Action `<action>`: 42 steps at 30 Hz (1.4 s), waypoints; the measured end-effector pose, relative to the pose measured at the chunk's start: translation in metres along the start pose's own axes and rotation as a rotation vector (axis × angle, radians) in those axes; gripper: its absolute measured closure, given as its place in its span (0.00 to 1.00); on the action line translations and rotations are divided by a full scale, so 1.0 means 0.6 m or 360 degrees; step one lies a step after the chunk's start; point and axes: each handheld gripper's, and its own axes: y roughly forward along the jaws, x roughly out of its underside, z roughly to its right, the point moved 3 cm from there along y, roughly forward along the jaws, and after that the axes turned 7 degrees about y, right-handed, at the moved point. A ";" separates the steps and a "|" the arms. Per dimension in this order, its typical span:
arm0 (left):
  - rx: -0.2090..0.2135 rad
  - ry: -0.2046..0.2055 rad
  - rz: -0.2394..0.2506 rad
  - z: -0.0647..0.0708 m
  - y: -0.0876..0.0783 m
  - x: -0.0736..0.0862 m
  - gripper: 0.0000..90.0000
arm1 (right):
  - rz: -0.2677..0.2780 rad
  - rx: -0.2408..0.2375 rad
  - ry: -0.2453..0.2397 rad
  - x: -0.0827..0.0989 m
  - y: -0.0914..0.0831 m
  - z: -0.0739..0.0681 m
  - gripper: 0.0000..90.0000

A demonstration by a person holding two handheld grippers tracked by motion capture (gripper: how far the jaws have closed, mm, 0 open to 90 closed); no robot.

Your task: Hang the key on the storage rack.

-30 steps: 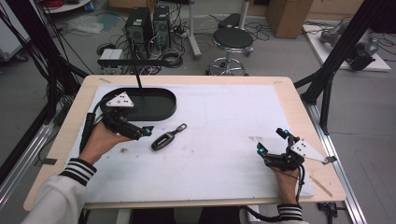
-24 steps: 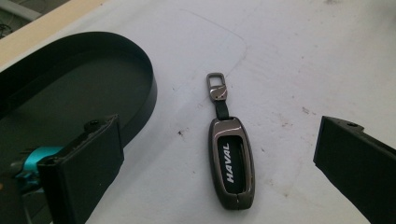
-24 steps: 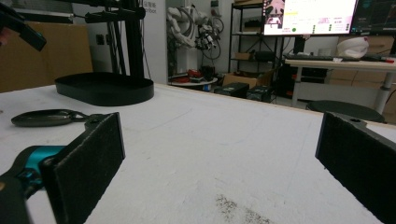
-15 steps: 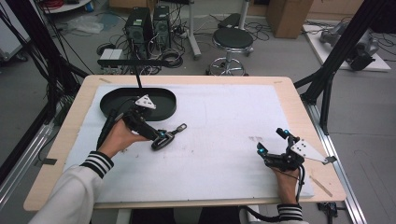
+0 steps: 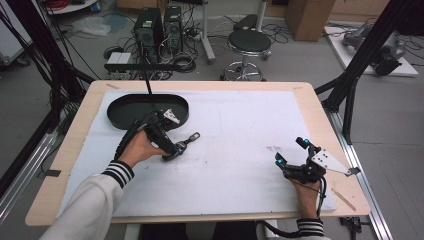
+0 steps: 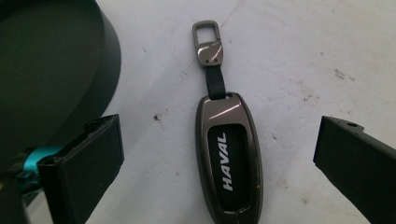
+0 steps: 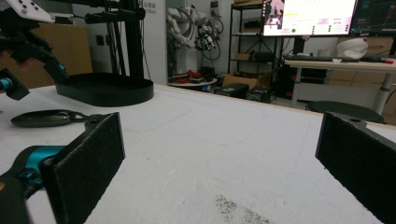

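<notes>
Key fob [image 6: 229,158] lying on the white worktop [image 5: 240,125] at left centre of the high view, between the spread left tongs [image 5: 176,148]. Black tray [image 5: 125,107] sitting just beyond, upper left. Left gripper view revealing "HAVAL" lettering. Right tongs [image 5: 290,151], lower right, gaping wide, gripping nothing.

A HAVAL key fob [image 6: 229,158] is seen lying on the white mat [image 6: 299,60] between the wide-apart jaws, beside a black tray [image 6: 51,70].
</notes>
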 end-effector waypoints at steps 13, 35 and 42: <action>0.0079 0.0025 -0.0147 0.011 0.024 0.003 0.15 | 0.0001 0.0000 -0.0002 0.000 0.000 0.000 0.00; 0.0073 -0.0024 -0.0332 0.007 0.037 0.007 0.34 | 0.0001 -0.0001 -0.0001 0.000 0.000 0.000 0.00; 0.0071 -0.0018 -0.0371 0.007 0.044 0.009 0.35 | 0.0001 -0.0001 0.0000 0.000 0.000 0.000 0.00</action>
